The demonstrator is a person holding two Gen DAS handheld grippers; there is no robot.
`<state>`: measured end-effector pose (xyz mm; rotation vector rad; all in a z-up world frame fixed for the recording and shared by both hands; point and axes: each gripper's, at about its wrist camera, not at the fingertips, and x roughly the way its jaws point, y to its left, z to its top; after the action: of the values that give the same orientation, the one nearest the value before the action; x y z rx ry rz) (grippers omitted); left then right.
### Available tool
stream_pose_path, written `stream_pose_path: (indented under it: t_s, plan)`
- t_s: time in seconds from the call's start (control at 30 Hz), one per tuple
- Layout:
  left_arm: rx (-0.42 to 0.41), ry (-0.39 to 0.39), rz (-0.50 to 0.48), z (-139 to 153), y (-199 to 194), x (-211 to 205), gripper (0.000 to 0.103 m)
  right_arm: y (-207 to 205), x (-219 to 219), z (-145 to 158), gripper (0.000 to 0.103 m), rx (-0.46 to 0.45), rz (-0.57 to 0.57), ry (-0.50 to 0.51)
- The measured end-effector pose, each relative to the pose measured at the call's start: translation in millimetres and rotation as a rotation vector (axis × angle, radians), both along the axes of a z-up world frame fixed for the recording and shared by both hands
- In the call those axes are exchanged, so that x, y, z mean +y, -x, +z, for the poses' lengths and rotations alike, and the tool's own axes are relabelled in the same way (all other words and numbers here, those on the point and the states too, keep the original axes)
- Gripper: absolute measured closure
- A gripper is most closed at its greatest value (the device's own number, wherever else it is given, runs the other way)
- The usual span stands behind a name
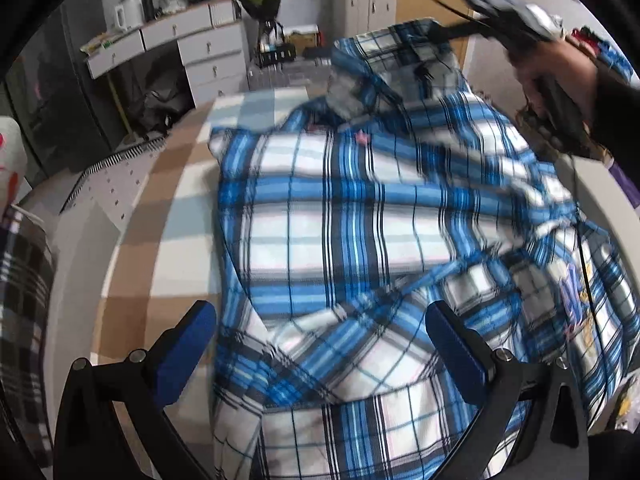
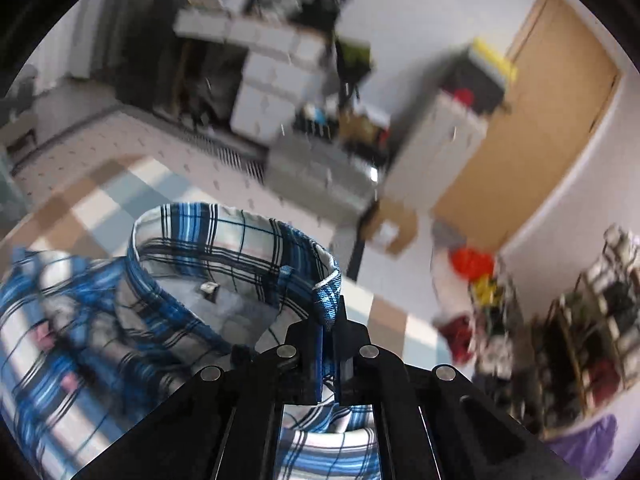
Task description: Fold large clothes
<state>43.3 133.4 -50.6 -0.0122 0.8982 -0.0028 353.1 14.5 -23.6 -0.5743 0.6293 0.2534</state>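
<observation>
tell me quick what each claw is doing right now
Left claw: open, fingers either side of the plaid shirt, not pinching it.
Right claw: shut on the shirt's collar.

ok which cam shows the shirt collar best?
Right wrist: the collar fills the view, right gripper clamped on its edge. Left wrist shows the collar far off and blurred, atop the plaid shirt.

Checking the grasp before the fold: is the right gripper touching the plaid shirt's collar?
Touching. The right wrist view shows the right gripper closed, with the edge of the plaid shirt's collar pinched between its pads.
</observation>
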Motion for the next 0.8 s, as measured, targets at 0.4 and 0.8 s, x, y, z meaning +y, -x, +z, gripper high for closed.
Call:
stream_pose_path:
  t_s: [0.4,0.8]
  plan:
    - [-0.041,0.186,0.079,56.8,-110.9,16.7,0.001,41.6,-38.8,8.5,0.101,-0.007,0.036,-0.146]
    - [0.116,-0.013,0.036,12.1,-244.1,-25.0,0.034,43.5,-45.3,5.9,0.101,-0.022,0.064,-0.166]
